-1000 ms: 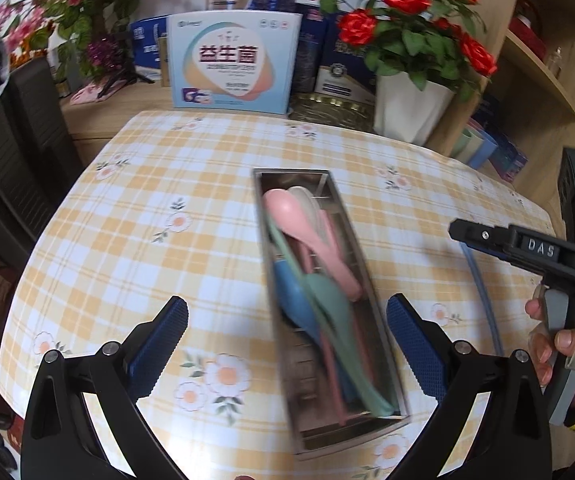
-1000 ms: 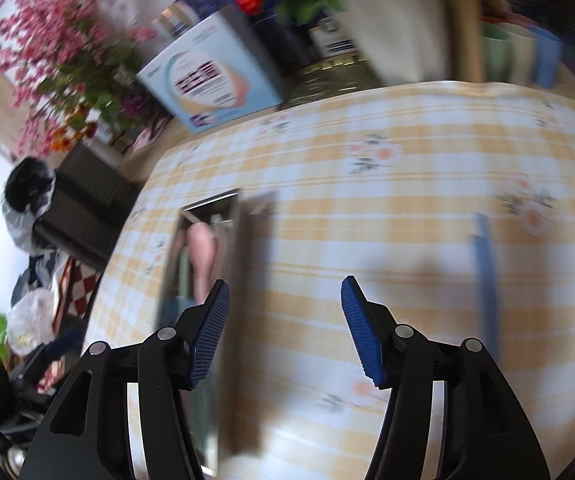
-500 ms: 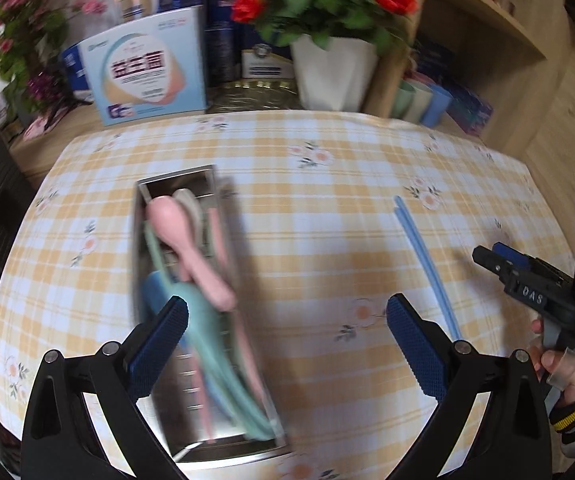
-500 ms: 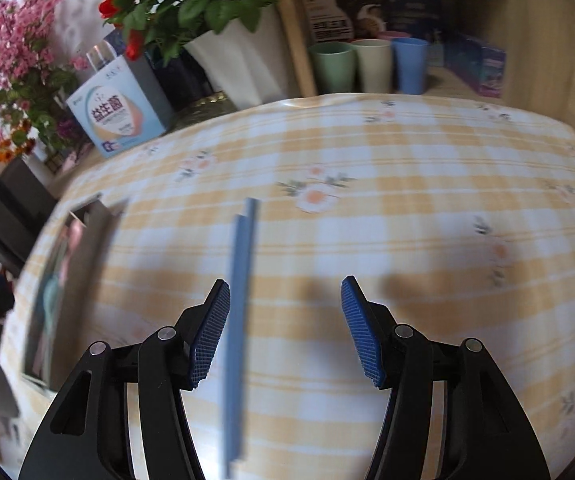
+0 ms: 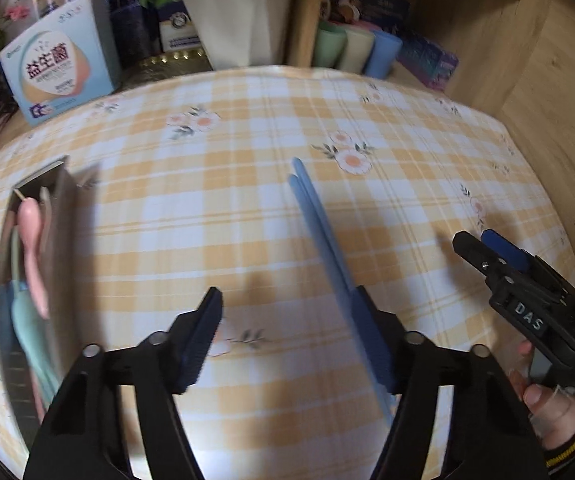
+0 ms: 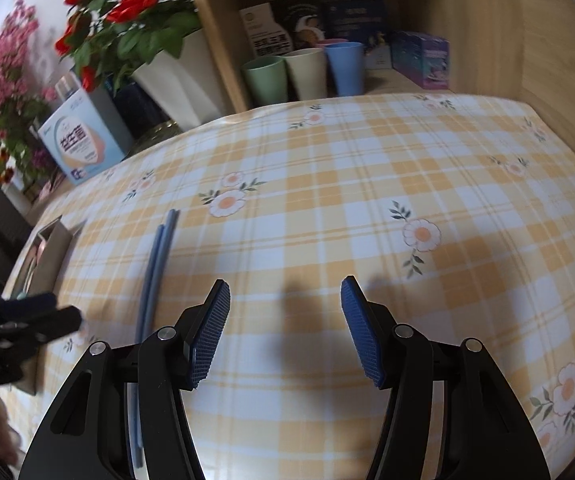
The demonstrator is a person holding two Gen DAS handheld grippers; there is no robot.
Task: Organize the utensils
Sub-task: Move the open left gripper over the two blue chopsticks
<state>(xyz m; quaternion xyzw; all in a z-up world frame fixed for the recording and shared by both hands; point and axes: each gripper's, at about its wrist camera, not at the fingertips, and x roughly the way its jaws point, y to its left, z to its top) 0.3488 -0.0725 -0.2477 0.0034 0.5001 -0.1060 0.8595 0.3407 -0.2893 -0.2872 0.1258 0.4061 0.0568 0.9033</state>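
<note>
Two blue chopsticks lie side by side on the checked tablecloth. My left gripper hovers over their near end. Its jaws are closing and its right finger covers the sticks, but no pad presses on them. A steel tray at the far left holds pink, green and blue spoons. My right gripper stands open over bare cloth to the right of the chopsticks, with nothing between its fingers. In the left wrist view the right gripper shows at the right, held by a hand.
Green, cream and blue cups stand on a wooden shelf behind the table. A white flower pot and a printed box sit at the back left. A wooden panel borders the table's right side.
Both grippers swung right, away from the tray and towards the chopsticks. The left jaws have narrowed. The right gripper now sits to the right of the chopsticks.
</note>
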